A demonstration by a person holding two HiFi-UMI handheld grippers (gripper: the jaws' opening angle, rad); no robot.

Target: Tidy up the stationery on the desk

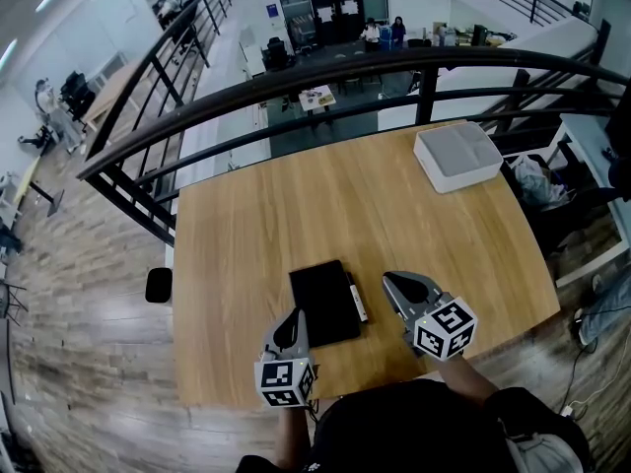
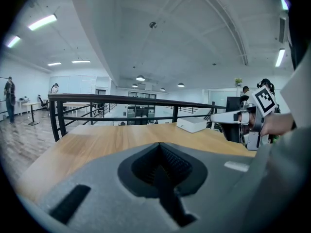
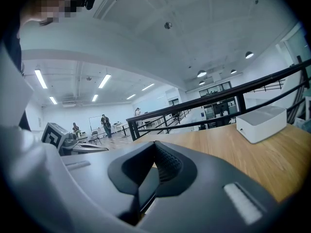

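A flat black notebook (image 1: 323, 302) lies on the wooden desk (image 1: 296, 215) near its front edge. A pen with a white barrel (image 1: 357, 299) rests along the notebook's right side. My left gripper (image 1: 299, 316) hovers at the notebook's near left corner, jaws shut and empty. My right gripper (image 1: 390, 280) sits just right of the pen, also shut with nothing in it. In the left gripper view its jaws (image 2: 158, 146) meet in a closed seam, and the right gripper (image 2: 228, 116) shows at the right. In the right gripper view the jaws (image 3: 155, 147) are likewise closed.
A white box (image 1: 458, 156) (image 2: 194, 124) (image 3: 262, 123) stands at the desk's far right corner. A black railing (image 1: 325, 82) runs behind the desk's far edge, with a drop to a lower floor beyond. A black round object (image 1: 158, 285) sits off the desk's left edge.
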